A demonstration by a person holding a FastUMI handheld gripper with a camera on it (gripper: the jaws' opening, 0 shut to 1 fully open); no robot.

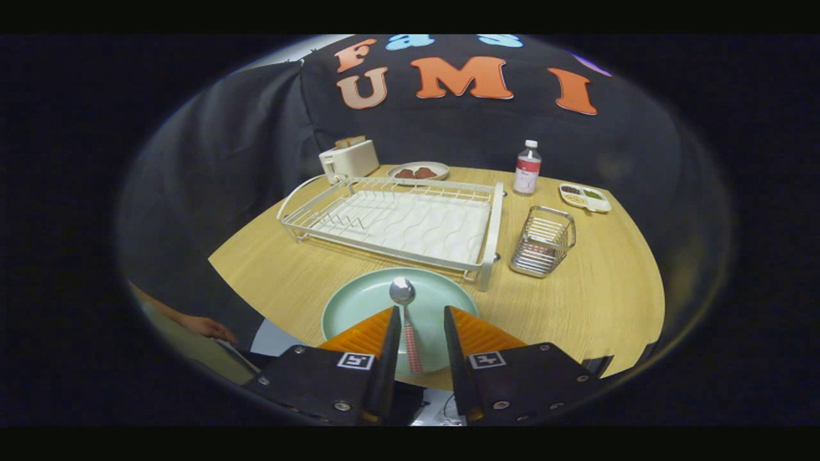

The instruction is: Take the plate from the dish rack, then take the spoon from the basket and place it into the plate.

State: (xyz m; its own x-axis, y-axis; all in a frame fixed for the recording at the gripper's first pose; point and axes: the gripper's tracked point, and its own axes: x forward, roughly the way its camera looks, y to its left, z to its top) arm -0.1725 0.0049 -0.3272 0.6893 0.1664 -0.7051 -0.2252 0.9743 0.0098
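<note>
While I am holding the gripper (419, 320) over the plate (359, 301) | fingers are standing apart, gripping nothing | spoon (406, 320) is lying between them in the plate | dish rack (397, 221) and basket (543, 242) are sitting beyond.

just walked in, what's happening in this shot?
A person is working a handheld gripper over a wooden table. The green plate sits on the table in front of the empty dish rack, and the spoon lies in the plate, bowl pointing toward the rack. The fingers are open either side of the spoon's handle, not pressing it. The wire basket beside the rack looks empty.
</note>
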